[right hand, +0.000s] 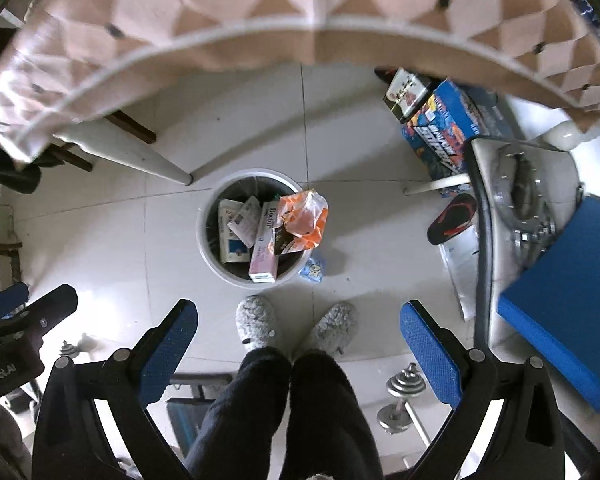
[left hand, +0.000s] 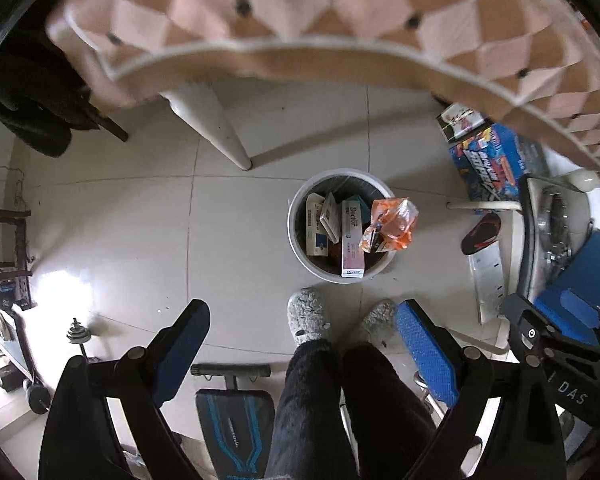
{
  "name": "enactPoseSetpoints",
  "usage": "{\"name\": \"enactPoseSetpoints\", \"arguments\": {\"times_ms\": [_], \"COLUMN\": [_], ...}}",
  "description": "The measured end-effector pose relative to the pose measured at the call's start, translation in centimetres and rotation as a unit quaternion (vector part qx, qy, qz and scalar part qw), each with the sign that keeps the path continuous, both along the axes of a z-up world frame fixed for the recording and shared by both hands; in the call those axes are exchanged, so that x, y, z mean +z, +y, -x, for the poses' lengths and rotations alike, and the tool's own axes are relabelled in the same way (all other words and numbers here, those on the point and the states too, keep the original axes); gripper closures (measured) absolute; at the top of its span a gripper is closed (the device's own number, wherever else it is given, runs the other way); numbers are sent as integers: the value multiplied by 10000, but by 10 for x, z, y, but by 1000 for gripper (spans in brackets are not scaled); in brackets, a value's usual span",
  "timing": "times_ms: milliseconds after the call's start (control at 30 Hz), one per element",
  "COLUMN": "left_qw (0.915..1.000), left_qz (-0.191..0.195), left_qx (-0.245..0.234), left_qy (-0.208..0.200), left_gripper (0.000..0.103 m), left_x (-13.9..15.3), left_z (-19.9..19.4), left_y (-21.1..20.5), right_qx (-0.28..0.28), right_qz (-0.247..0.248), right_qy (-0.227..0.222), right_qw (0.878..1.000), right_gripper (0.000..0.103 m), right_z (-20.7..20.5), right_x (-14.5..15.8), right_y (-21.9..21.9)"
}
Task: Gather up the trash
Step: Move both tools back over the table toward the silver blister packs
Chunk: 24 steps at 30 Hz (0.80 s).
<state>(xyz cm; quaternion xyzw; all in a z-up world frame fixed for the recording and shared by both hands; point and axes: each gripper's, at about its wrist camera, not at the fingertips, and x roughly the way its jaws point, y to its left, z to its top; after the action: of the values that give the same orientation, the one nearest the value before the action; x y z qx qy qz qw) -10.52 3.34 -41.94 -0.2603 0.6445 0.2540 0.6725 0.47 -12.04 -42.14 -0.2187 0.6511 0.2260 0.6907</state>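
A white round trash bin (left hand: 298,240) (right hand: 204,248) stands on the tiled floor, filled with several cardboard boxes, among them a pink Doctor box (left hand: 353,240) (right hand: 265,248). An orange plastic bag (left hand: 392,224) (right hand: 305,216) lies over its right rim. A small blue wrapper (right hand: 314,268) lies on the floor beside the bin. My left gripper (left hand: 302,320) is open and empty, high above the floor. My right gripper (right hand: 298,320) is open and empty too, above the bin's near side.
A table with a pink quilted cloth (left hand: 300,20) (right hand: 300,12) overhangs the far side; its white leg (left hand: 216,128) stands near the bin. Colourful boxes (left hand: 488,160), a slipper (right hand: 452,220) and a chair (right hand: 520,200) are at right. The person's slippered feet (right hand: 256,320) and dumbbells (right hand: 404,392) are below.
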Motion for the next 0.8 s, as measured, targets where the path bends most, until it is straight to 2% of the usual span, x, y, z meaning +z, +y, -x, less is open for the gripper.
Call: {"name": "enactPoseSetpoints", "arguments": {"times_ms": [233, 433, 600, 800], "left_qw": [9991, 9968, 9928, 9916], "left_qz": [-385, -680, -1039, -1119], "left_qx": [-115, -90, -90, 373], "left_qy": [-151, -410, -583, -523], "left_gripper": [7, 7, 7, 7], "left_x": [77, 120, 143, 141], "left_z": [1, -37, -98, -202], "left_y": [3, 25, 44, 83], "right_qx": [-280, -725, -848, -756], "right_qz": [-314, -755, -938, -949], "right_qy": [126, 252, 11, -255], "right_qw": [9990, 9942, 9920, 9923], "right_gripper": [1, 1, 1, 1], "right_z": [1, -41, -124, -269], "right_x": [80, 131, 170, 197], "right_y": [4, 17, 30, 65]}}
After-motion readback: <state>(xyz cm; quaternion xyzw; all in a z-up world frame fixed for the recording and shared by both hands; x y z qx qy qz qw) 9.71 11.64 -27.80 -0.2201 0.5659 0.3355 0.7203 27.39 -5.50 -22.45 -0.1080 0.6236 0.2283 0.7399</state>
